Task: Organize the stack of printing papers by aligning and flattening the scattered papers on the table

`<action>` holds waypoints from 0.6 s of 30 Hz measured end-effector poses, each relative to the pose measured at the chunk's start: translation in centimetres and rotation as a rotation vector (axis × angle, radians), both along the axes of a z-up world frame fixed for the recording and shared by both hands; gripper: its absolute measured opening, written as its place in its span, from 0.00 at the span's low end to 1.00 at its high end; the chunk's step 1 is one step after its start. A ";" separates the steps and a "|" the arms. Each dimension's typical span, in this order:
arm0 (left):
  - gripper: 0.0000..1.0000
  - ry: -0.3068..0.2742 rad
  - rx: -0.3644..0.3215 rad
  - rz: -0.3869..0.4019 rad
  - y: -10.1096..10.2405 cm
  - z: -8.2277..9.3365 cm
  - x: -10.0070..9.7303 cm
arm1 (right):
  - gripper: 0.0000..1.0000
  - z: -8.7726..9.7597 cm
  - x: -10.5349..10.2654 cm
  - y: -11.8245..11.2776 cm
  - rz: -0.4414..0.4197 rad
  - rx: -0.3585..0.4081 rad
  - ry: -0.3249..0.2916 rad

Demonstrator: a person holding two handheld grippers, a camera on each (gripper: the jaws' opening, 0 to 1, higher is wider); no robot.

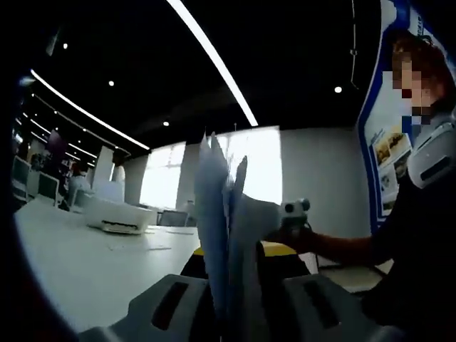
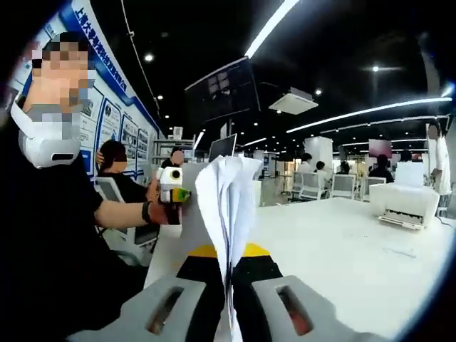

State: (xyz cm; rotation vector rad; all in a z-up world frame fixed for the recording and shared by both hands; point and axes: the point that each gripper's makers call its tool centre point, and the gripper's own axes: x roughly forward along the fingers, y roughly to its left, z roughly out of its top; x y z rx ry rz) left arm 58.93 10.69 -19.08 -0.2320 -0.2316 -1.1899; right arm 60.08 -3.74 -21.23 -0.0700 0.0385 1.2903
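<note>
In the left gripper view, the left gripper (image 1: 229, 303) has its two grey jaws closed tight on a bunch of papers (image 1: 222, 214). The papers stand up on their edge between the jaws and rise high above them. The tops fan apart a little, so the sheets are not lined up. Just past the papers, to the right of the jaws, the other gripper (image 1: 293, 211) shows with a hand (image 1: 303, 239) on it, and it looks to be touching the far side of the papers. To the left of the jaws lies a white table (image 1: 78, 263). Far off beyond the left jaw, a white printer (image 1: 117, 214) sits on that table.

In the right gripper view, the right gripper (image 2: 229, 303) also has its jaws squeezed shut on the papers (image 2: 226, 206). The sheets stick up from between the jaws, thin at the bottom and spread open at the top. To the left of the jaws, the left gripper (image 2: 173, 187) is held in a hand (image 2: 158, 206), just beside the papers. A person in a black top (image 2: 50, 242) is at the left of the jaws. The white table (image 2: 342, 249) spreads out to the right of the jaws, and the white printer (image 2: 402, 203) sits far off on it
</note>
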 end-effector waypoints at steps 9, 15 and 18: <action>0.17 -0.048 0.019 0.042 -0.1 0.9 -0.2 | 0.00 3.0 0.5 0.3 -0.044 -0.052 -0.016; 0.17 -0.084 0.014 0.099 1.2 2.2 0.1 | 0.00 4.7 0.9 0.6 -0.048 -0.061 -0.022; 0.11 -0.089 0.011 0.111 1.4 2.5 0.2 | 0.00 5.0 0.9 0.8 -0.041 -0.080 -0.026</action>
